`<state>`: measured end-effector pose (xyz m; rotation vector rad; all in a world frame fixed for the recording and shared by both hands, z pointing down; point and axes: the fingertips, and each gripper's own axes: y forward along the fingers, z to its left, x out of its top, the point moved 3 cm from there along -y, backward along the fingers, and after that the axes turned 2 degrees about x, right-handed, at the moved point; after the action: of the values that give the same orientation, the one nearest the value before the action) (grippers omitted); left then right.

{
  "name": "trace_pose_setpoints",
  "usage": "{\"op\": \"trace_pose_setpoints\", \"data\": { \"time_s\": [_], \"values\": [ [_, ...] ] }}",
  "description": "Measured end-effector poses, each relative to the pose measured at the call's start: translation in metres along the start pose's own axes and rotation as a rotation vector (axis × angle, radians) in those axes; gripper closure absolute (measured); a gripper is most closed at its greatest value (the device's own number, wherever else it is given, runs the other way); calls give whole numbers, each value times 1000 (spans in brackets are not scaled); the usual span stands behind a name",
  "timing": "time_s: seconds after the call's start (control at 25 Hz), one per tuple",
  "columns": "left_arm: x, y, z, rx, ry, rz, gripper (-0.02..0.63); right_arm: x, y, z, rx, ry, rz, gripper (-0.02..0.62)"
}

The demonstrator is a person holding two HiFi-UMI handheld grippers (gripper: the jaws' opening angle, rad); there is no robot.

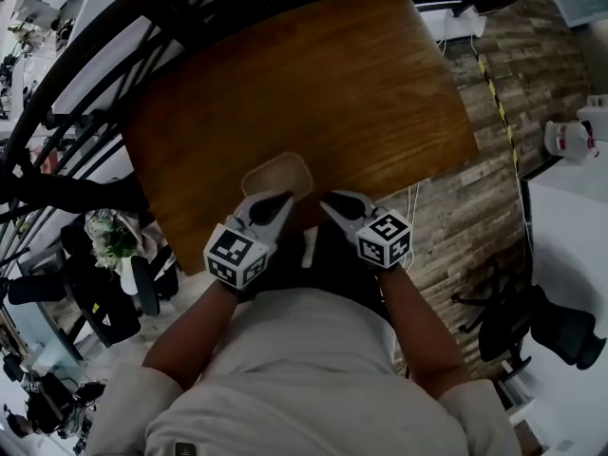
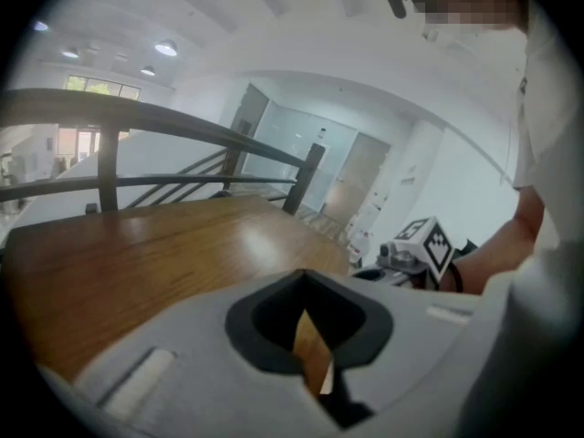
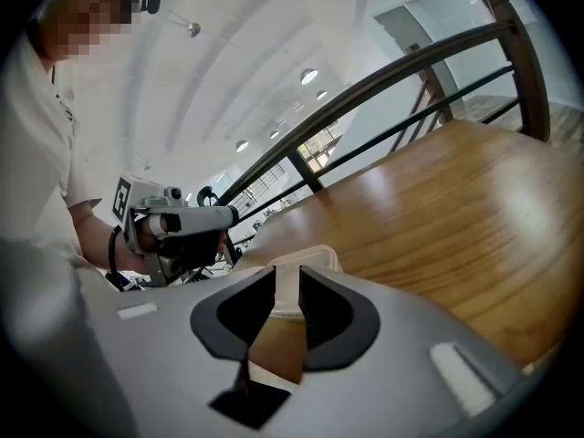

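Note:
A shallow beige container [image 1: 275, 172] sits on the brown wooden table [image 1: 313, 84] close to its near edge. My left gripper [image 1: 283, 200] hangs just at the container's near side, its jaws meeting at the tips with nothing between them [image 2: 303, 276]. My right gripper [image 1: 328, 200] is to the right of the container and points at it. Its jaws stand a narrow gap apart [image 3: 287, 276], and the container's rim [image 3: 306, 255] shows beyond that gap, not held. Each gripper view shows the other gripper: the right one [image 2: 415, 249] and the left one [image 3: 182, 222].
A dark metal railing [image 1: 85, 84] curves round the table's far and left sides. Plank flooring [image 1: 532, 84] lies to the right, with a white bottle [image 1: 570, 139] and a black office chair [image 1: 560, 326]. Flowers [image 1: 109, 236] stand lower left. The person's torso fills the bottom.

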<state>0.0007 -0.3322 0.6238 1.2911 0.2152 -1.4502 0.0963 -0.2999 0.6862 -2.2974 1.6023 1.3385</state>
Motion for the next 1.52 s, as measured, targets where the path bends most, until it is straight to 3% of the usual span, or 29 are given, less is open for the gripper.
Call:
{"op": "trace_pose_setpoints", "data": {
  "time_s": [0.6,1.08,1.52],
  "values": [
    [-40,42,22,40,-35,90,603,-39,32,-65,75,161,59,483],
    [-55,57,32,62,-61,129,603,-54,47,-79,106,232,71,483],
    [-62,58,35,79,-74,138,603,-60,56,-80,185,275,86,506]
  ]
}}
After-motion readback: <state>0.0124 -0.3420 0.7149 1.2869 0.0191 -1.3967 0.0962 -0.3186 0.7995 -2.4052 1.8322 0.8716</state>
